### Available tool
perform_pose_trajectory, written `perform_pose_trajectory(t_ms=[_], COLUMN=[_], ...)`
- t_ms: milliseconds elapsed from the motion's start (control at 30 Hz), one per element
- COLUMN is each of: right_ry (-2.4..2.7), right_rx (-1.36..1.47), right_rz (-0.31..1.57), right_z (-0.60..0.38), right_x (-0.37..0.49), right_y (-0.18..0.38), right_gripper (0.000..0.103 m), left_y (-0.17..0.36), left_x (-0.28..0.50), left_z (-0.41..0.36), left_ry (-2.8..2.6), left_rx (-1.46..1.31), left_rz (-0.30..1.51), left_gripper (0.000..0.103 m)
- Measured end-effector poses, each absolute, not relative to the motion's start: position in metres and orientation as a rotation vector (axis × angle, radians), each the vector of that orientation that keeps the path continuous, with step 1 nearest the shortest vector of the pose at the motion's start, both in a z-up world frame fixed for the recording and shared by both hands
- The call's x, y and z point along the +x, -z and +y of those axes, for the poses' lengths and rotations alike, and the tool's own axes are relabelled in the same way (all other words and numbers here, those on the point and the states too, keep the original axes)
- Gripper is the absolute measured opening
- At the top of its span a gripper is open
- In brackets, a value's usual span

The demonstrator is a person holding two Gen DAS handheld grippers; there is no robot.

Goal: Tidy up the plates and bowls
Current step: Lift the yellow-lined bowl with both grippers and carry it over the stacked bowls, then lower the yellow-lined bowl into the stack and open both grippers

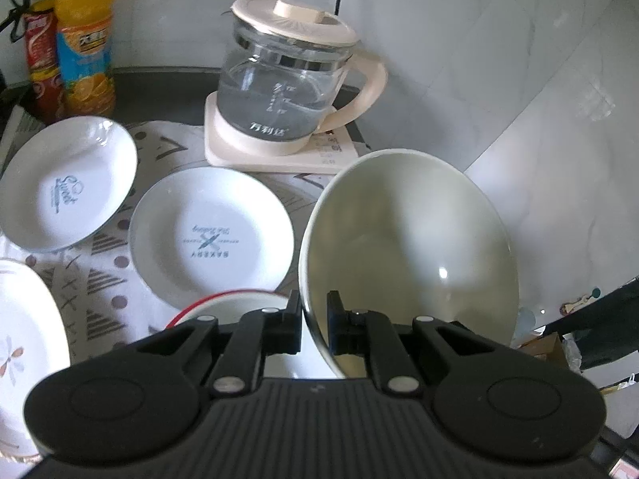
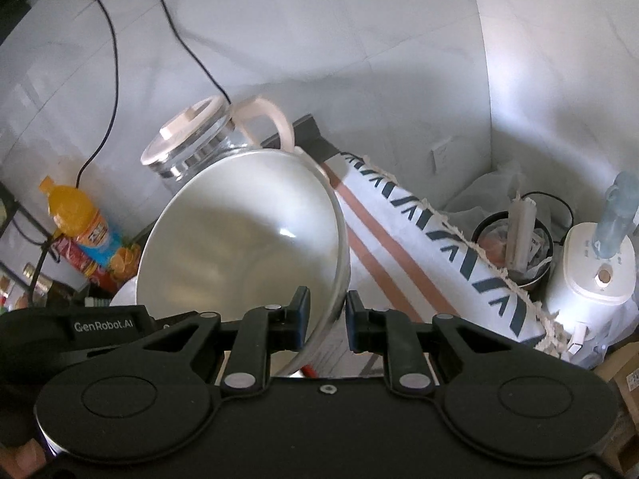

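**Both grippers on one bowl rim**

Your left gripper (image 1: 313, 329) has its jaws nearly closed, pinching the rim of the large pale cream ceramic bowl (image 1: 407, 247). Your right gripper (image 2: 327, 319) clamps the same bowl (image 2: 243, 239) by its rim, jaws narrow. The bowl is tilted, lifted clear of the patterned cloth (image 1: 100, 279). Below it: a small red-rimmed white bowl (image 1: 223, 303), just beside a white plate with blue lettering (image 1: 211, 235); a second lettered white plate (image 1: 68, 187) leans further left. Glass kettle with cream lid (image 1: 287, 80) stands behind.
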State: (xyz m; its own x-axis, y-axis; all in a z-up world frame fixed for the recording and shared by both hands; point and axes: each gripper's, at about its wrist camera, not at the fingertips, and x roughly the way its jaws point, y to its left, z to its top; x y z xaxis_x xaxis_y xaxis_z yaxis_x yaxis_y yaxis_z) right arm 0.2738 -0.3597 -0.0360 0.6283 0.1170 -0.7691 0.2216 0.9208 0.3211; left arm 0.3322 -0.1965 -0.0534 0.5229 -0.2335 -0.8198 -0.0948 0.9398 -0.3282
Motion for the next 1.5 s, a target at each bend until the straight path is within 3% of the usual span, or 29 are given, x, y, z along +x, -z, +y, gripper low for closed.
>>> perform_pose_trajectory(t_ms=[1500], right_ry=[-0.076], right_rx=[0.296], right_rz=[1.054], right_z=[-0.312], right_x=[0.229], right_y=[0.067], right_gripper=[0.020], left_y=[0.085], left_x=[0.270], left_z=[-0.159], left_ry=[-0.031], left_rx=[-0.359], left_rz=[1.118], left_gripper=[0.010])
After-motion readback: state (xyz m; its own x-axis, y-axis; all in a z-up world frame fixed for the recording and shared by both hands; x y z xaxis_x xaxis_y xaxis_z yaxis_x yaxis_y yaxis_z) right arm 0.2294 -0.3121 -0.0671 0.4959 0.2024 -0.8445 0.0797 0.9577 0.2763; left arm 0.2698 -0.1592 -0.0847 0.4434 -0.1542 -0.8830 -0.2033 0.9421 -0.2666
